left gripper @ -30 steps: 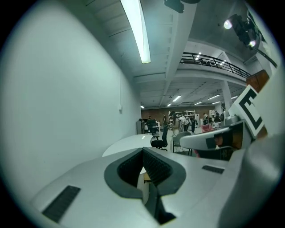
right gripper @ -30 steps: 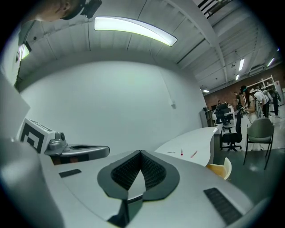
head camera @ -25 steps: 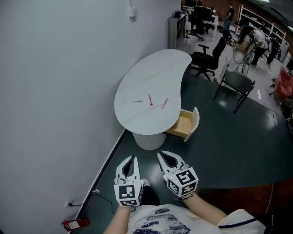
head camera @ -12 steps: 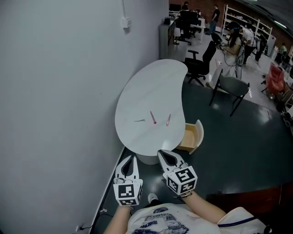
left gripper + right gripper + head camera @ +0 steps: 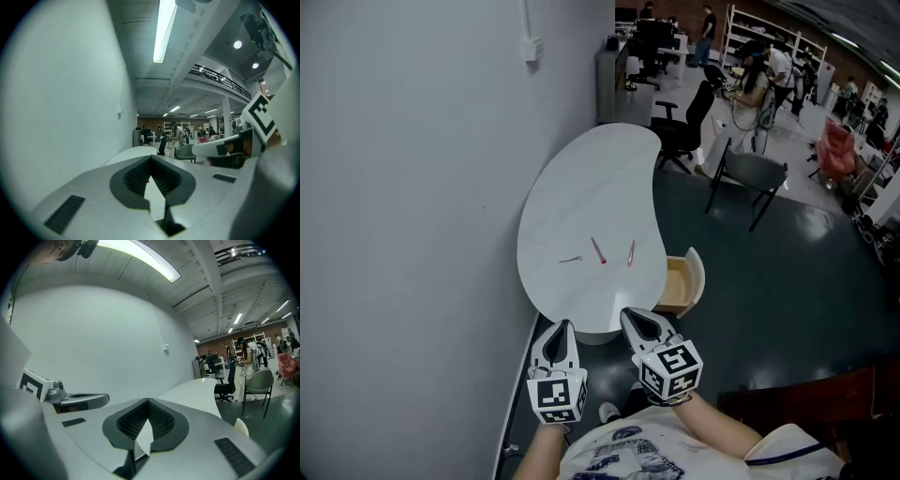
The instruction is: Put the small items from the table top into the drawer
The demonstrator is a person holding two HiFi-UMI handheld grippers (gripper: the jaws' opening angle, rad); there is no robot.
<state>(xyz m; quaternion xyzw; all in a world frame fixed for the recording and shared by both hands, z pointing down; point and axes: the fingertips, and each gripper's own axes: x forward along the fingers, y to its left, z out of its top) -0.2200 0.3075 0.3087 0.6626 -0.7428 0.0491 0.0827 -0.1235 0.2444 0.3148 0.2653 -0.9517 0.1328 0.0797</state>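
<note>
1. Small items: three lie on the white table top, around the middle of its near half and well clear of the drawer. From left to right in the head view they are a thin grey piece, a pink-red stick and a paler pink stick.
2. Layout: they sit side by side, apart from one another, with none touching.
3. Look: all three are slim and short. The middle stick has a darker red end pointing towards the person. They are too small to say what they are.
4. Drawer: it is pulled out from under the table's right edge and has a curved white front and pale wood inside. The part in view shows only bare wood. The rest is tucked under the table top, so its contents are probably nil, though I cannot be sure.
5. Table: it is kidney-shaped and its left edge runs along the grey wall.
6. Left gripper: its jaws are together with nothing between them. It is held short of the table's near end and points towards it. The left gripper view shows the tips meeting.
7. Right gripper: its jaws are likewise closed with nothing in them. It sits just beside the left gripper, near the drawer side. The right gripper view shows the tips meeting.
8. Beyond the table: a black office chair and a grey chair stand on the dark floor.
</note>
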